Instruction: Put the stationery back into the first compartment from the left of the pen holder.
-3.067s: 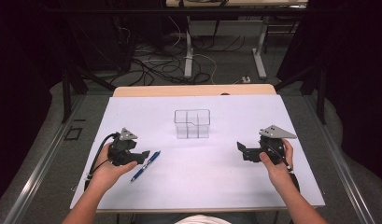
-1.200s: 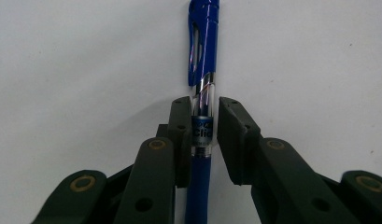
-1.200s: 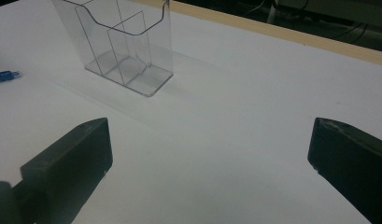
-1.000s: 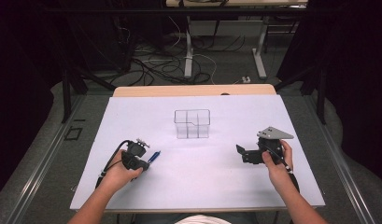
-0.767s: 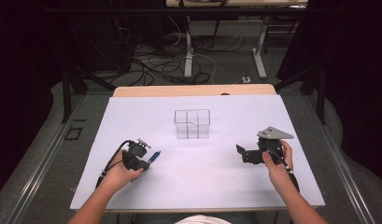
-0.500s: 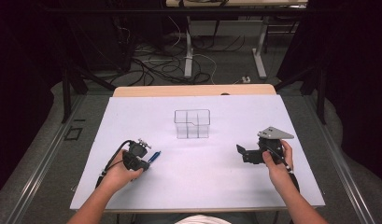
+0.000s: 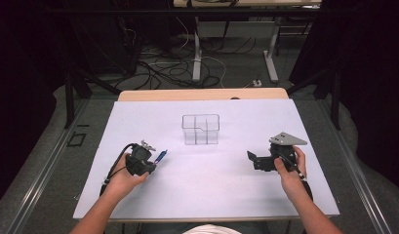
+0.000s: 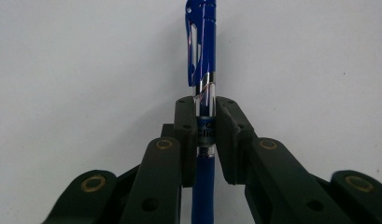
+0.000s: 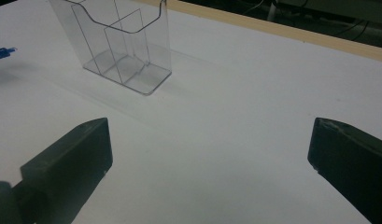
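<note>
Left gripper (image 8: 205, 135) clamped on blue pen (image 8: 202, 60) at table's 8 o'clock, right gripper (image 9: 209, 140) jaws spread, empty; clear organizer (image 7: 201, 129) unfilled, likely drop-in remains.

High overhead cam; two close jaw-level cams.

left gripper (image 8: 205, 140) clamping blue pen (image 8: 202, 56) (clip forward)

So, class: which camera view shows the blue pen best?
The left gripper view: the pen stands close up between the closed jaws, clip visible. The high view shows a small blue tip beside the left gripper; the right gripper view, just its end.
</note>
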A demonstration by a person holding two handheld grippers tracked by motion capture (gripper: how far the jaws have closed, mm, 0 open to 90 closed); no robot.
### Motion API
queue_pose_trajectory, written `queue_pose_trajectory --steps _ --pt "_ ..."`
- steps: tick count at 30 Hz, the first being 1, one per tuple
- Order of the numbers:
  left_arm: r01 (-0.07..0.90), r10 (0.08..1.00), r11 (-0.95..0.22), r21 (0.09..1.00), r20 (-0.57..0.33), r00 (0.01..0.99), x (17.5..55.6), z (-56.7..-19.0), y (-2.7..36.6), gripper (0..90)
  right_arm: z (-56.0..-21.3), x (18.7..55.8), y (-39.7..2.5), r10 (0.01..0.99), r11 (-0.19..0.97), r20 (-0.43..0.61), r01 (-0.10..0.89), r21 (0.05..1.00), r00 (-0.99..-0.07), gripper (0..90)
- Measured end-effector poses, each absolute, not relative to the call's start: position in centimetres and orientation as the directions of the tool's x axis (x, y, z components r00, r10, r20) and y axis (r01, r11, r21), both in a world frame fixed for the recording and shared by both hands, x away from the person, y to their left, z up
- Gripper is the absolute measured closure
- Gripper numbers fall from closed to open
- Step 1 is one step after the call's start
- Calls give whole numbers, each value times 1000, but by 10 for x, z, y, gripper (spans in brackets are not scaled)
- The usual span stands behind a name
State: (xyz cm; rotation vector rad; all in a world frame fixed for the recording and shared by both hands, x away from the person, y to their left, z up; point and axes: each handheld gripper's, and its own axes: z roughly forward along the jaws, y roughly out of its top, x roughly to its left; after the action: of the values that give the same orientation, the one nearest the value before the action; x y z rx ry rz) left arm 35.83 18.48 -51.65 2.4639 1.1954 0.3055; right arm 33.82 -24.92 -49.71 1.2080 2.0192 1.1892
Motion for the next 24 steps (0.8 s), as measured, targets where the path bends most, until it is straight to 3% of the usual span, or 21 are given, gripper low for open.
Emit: queue_pose_trajectory --steps 11,24 --pt "655 789 -543 526 52 612 361 -503 185 799 -497 339 -249 875 231 7 431 872 -484 0" --pt "528 750 -594 607 181 636 358 -475 173 799 -497 339 -249 876 232 6 433 871 -482 0"
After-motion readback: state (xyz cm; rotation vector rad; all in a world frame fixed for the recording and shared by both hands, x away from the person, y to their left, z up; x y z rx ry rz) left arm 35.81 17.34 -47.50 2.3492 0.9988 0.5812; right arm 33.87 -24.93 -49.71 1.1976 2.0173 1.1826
